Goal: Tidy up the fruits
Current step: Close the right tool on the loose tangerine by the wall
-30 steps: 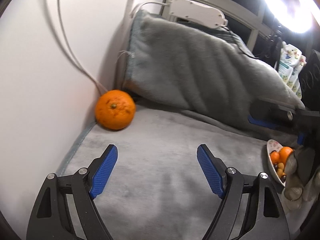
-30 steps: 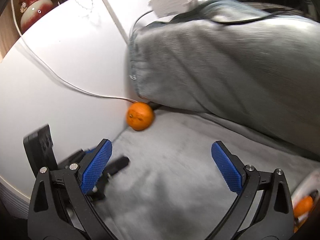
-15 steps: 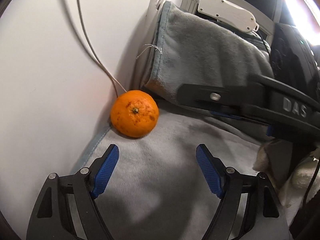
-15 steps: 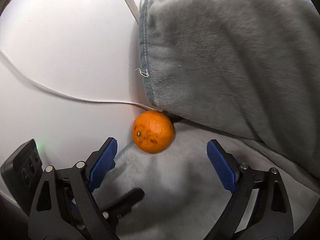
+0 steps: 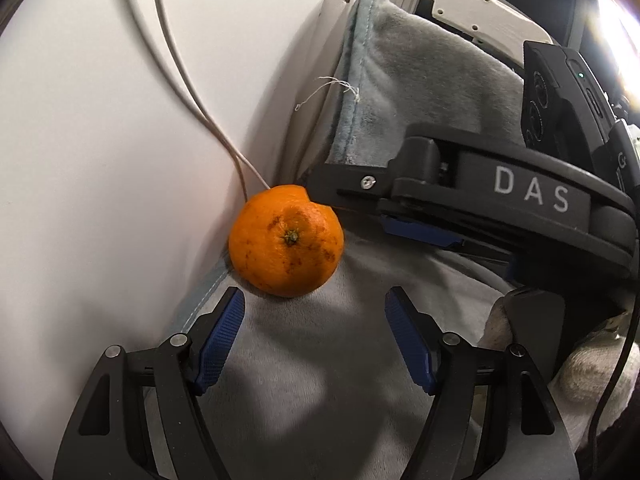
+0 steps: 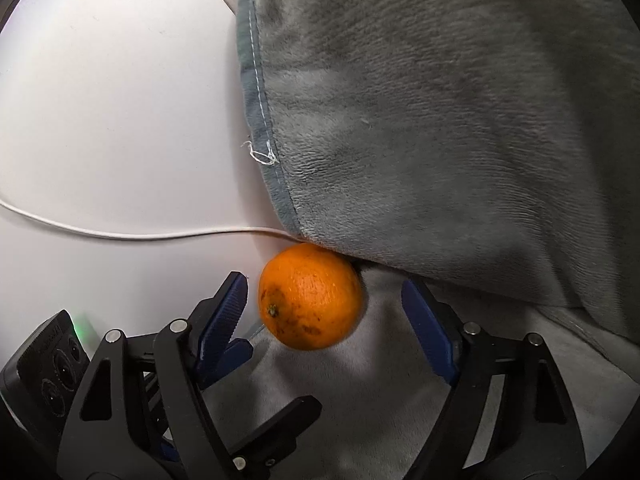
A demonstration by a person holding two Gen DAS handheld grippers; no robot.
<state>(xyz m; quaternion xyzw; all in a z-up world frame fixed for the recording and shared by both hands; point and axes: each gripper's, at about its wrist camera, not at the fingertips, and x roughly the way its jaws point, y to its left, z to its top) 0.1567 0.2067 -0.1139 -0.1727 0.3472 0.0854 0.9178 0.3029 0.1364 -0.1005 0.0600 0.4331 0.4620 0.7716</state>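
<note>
An orange (image 5: 286,242) lies on the grey fleece cover, in the corner between the white wall and a grey cushion. My right gripper (image 6: 323,284) has come around the orange (image 6: 310,296). Its jaws are closing, with the fruit between the blue pads; the left pad is nearly on the peel and the right pad stands a little off. My left gripper (image 5: 315,304) sits just short of the orange. Its jaws are closing with nothing between them. In the left wrist view the right gripper's black arm (image 5: 500,200) reaches in from the right to the fruit.
The white wall (image 5: 100,140) stands close on the left, with a white cable (image 5: 180,60) running down it to the orange. The grey cushion (image 6: 440,120) leans over the fruit from behind. A white power strip (image 5: 480,8) lies on top of it. A light-gloved hand (image 5: 592,368) shows at the right.
Both grippers have closed in on the orange. The right one went from well short of it to straddling it, and both pairs of jaws have narrowed.
</note>
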